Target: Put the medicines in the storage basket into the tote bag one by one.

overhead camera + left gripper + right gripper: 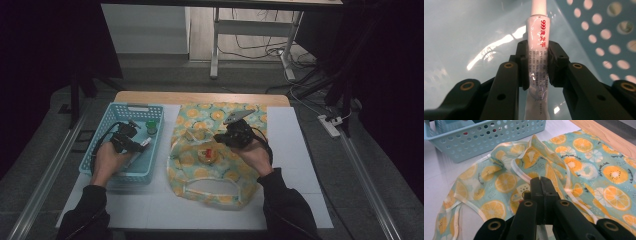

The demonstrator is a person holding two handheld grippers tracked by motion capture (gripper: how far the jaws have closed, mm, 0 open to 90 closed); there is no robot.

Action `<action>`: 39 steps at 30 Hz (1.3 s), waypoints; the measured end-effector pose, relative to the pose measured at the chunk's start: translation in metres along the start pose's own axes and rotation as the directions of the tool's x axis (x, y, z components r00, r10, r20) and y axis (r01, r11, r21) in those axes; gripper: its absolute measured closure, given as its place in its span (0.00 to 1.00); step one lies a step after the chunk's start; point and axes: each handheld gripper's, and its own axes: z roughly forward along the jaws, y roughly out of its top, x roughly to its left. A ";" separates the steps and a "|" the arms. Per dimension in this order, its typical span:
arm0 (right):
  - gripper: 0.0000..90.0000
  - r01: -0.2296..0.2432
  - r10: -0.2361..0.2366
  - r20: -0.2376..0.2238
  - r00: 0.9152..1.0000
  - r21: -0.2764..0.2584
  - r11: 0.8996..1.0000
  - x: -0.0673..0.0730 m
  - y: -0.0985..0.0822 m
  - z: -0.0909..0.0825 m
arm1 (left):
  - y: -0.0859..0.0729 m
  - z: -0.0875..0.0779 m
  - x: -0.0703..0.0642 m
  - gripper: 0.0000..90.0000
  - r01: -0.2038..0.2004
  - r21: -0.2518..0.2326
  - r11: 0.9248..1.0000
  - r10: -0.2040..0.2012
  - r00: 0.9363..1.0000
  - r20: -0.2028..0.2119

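**Tube gripped in the basket, bag edge pinched beside it**

Dim surroundings framed a wooden table (200, 97) covered by a white mat (300, 165), with cables trailing over the floor behind it. On the mat's left side sat a light blue perforated basket (102, 131), and just to its right lay a fabric bag (235, 187) printed with orange slices, its handle loop facing the person.

Inside the basket, the left gripper (537, 67) had its jaws closed most of the way onto a white tube (539, 47) with red print and a ribbed white cap. The pads pressed on the tube's body from both sides; the tube ran lengthwise between them, cap pointing away from the camera, over the basket's glossy floor. In the high view the left gripper (131, 141) sat low in the basket, with a small green-capped jar (151, 126) near it toward the far end.

Over the bag, the right gripper (541, 185) had its jaws fully together, and a pale-trimmed edge of the fabric appeared to be pinched between them, drawn up into folds. From above, the right gripper (226, 138) hovered at the bag's middle, near a small yellow and red object (207, 155) lying in the bag's opening.
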 end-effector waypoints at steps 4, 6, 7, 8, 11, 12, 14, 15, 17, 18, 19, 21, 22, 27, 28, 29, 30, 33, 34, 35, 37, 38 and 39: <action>1.00 0.002 -0.002 0.000 1.000 -0.002 1.000 0.000 0.000 0.000 | 0.003 -0.008 0.000 0.81 0.009 -0.014 1.000 -0.009 1.000 -0.005; 1.00 0.002 -0.002 0.000 1.000 -0.002 1.000 0.000 0.000 0.000 | 0.003 -0.012 -0.001 0.81 0.007 -0.027 1.000 -0.007 1.000 -0.005; 1.00 0.005 -0.005 0.001 1.000 -0.002 1.000 0.000 0.000 0.000 | 0.004 -0.014 -0.001 0.81 0.000 -0.033 0.999 0.000 1.000 -0.008; 1.00 0.006 -0.006 0.002 1.000 -0.004 1.000 0.000 0.000 0.000 | 0.004 -0.016 -0.002 0.81 -0.002 -0.038 0.999 0.002 1.000 -0.008; 1.00 0.005 -0.005 0.002 1.000 -0.008 1.000 0.000 0.000 -0.001 | 0.004 -0.022 -0.002 0.81 -0.012 -0.061 0.998 0.011 1.000 -0.010; 1.00 0.004 -0.004 0.002 1.000 -0.009 1.000 0.000 0.000 -0.001 | 0.003 -0.025 -0.003 0.81 -0.015 -0.072 0.997 0.014 1.000 -0.010; 1.00 0.005 -0.005 0.003 1.000 -0.009 1.000 0.000 0.000 -0.001 | 0.003 -0.029 -0.003 0.81 -0.018 -0.088 0.996 0.016 1.000 -0.013; 1.00 0.005 -0.005 0.003 1.000 -0.009 1.000 0.000 0.000 -0.001 | 0.003 -0.031 -0.004 0.81 -0.019 -0.091 0.996 0.018 1.000 -0.012; 1.00 0.005 -0.005 0.001 1.000 -0.010 1.000 0.000 0.000 -0.001 | 0.002 -0.034 -0.005 0.81 -0.027 -0.103 0.994 0.026 1.000 -0.014; 1.00 0.005 -0.005 0.003 1.000 -0.011 1.000 0.000 0.000 0.000 | 0.002 -0.037 -0.005 0.81 -0.031 -0.108 0.994 0.030 1.000 -0.008; 1.00 0.005 -0.005 0.003 1.000 -0.012 1.000 0.001 0.000 -0.001 | 0.001 -0.039 -0.006 0.81 -0.031 -0.115 0.993 0.031 1.000 -0.002; 1.00 0.004 -0.004 0.003 1.000 -0.012 1.000 0.000 0.000 -0.001 | 0.001 -0.043 -0.007 0.81 -0.028 -0.125 0.992 0.029 1.000 0.012; 1.00 0.003 -0.003 0.003 1.000 -0.013 1.000 0.000 0.000 -0.001 | 0.001 -0.046 -0.009 0.81 -0.029 -0.133 0.991 0.031 0.999 0.014; 1.00 0.004 -0.004 0.001 1.000 -0.014 1.000 0.001 0.001 -0.001 | 0.000 -0.056 -0.014 0.81 -0.039 -0.160 0.986 0.044 0.999 0.026; 1.00 0.003 -0.003 0.001 1.000 -0.015 1.000 0.001 0.001 -0.001 | -0.001 -0.058 -0.015 0.81 -0.045 -0.162 0.986 0.050 0.998 0.026; 1.00 0.003 -0.003 0.001 1.000 -0.015 1.000 0.001 0.001 -0.001 | -0.001 -0.059 -0.017 0.81 -0.045 -0.164 0.985 0.051 0.998 0.028; 1.00 0.003 -0.003 0.002 1.000 -0.015 1.000 0.000 0.001 -0.001 | -0.001 -0.060 -0.018 0.81 -0.043 -0.163 0.986 0.049 0.998 0.031; 1.00 0.000 0.000 0.003 1.000 -0.016 1.000 0.000 0.001 -0.001 | 0.000 -0.064 -0.023 0.81 -0.041 -0.162 0.986 0.049 0.998 0.046; 1.00 0.000 0.000 0.003 1.000 -0.014 1.000 0.000 0.001 -0.001 | 0.000 -0.065 -0.024 0.81 -0.043 -0.161 0.986 0.052 0.997 0.051; 1.00 0.000 0.000 0.003 1.000 -0.014 1.000 0.000 0.001 -0.001 | 0.000 -0.066 -0.026 0.81 -0.044 -0.163 0.986 0.053 0.997 0.054; 1.00 -0.001 0.001 0.004 1.000 -0.014 1.000 0.000 0.001 -0.001 | 0.001 -0.068 -0.030 0.81 -0.045 -0.164 0.985 0.056 0.996 0.063; 1.00 -0.001 0.001 0.004 1.000 -0.016 1.000 0.000 0.001 -0.001 | 0.002 -0.068 -0.031 0.81 -0.047 -0.167 0.985 0.060 0.996 0.070; 1.00 -0.002 0.002 0.004 1.000 -0.016 1.000 0.000 0.001 -0.001 | 0.002 -0.069 -0.033 0.81 -0.047 -0.168 0.985 0.060 0.995 0.078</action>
